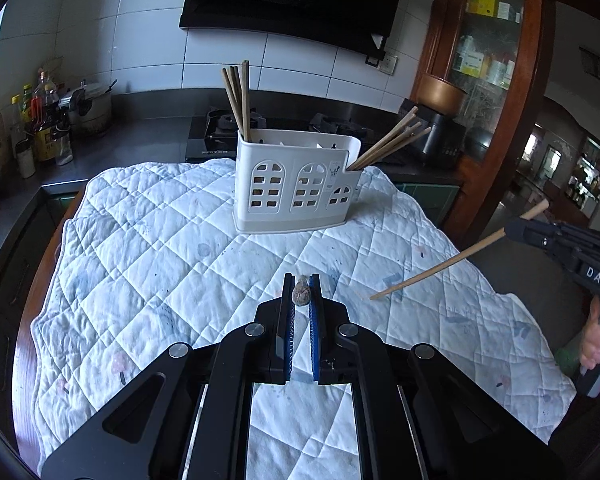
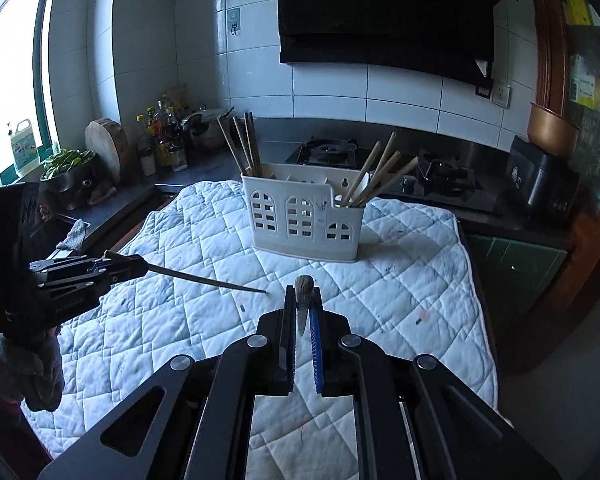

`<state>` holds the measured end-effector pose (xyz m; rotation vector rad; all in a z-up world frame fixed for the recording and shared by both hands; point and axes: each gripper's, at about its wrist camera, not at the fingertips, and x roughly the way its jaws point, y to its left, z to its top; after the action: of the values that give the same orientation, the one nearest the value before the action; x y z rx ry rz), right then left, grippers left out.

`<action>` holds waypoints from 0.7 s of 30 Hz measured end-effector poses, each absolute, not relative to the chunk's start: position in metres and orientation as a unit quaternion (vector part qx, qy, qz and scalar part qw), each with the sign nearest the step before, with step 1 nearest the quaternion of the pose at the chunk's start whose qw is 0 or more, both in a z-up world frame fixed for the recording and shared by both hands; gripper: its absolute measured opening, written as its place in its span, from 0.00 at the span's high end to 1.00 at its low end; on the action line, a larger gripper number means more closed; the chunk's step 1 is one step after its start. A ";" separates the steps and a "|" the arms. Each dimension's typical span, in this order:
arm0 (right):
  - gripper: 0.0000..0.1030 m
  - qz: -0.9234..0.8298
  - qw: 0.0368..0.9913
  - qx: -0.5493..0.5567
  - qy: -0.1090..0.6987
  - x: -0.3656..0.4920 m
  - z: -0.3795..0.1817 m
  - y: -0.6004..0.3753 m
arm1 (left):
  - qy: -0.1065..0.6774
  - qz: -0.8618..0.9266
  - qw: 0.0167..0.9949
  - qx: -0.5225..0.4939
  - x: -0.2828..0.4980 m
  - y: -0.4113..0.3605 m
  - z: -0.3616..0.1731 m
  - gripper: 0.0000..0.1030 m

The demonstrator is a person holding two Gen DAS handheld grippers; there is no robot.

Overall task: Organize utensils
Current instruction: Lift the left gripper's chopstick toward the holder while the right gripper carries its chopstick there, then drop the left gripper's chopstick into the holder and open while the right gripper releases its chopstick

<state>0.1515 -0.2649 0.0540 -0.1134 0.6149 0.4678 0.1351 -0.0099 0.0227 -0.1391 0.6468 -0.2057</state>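
Observation:
A white utensil holder (image 1: 296, 182) (image 2: 306, 216) stands on the quilted cloth (image 1: 160, 240) and holds two bunches of wooden chopsticks, dark ones (image 1: 236, 96) on the left and light ones (image 1: 392, 142) on the right. My left gripper (image 1: 302, 292) is shut on a dark chopstick seen end-on; from the right wrist view that chopstick (image 2: 208, 280) points right, its tip near the cloth. My right gripper (image 2: 304, 294) is shut on a light chopstick seen end-on; from the left wrist view that chopstick (image 1: 440, 266) slants down to the cloth.
Behind the cloth is a dark counter with a gas hob (image 2: 332, 150), bottles (image 2: 162, 136), a pot (image 1: 90, 106) and a chopping block (image 2: 106, 148). A black appliance (image 2: 540, 180) and a wooden cabinet (image 1: 492, 60) stand at the right. A range hood (image 2: 384, 12) hangs above.

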 end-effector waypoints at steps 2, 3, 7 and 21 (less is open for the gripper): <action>0.94 0.231 0.924 -0.056 0.301 0.166 0.070 -0.264 | 0.319 -0.103 0.940 -0.065 0.144 -0.009 0.032 0.95; 0.94 0.233 0.923 -0.056 0.300 0.172 0.078 -0.263 | 0.319 -0.103 0.940 -0.061 0.150 -0.010 0.038 0.95; 0.94 0.230 0.927 -0.063 0.291 0.196 0.109 -0.260 | 0.313 -0.105 0.943 -0.046 0.169 -0.012 0.061 0.95; 0.94 0.210 0.940 -0.052 0.264 0.276 0.171 -0.252 | 0.223 -0.105 0.969 0.001 0.229 -0.035 0.168 0.95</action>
<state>0.2762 -0.2523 0.1706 -0.1058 0.5384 0.4278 0.2286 -0.0349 0.1677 0.0010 0.4510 -0.2123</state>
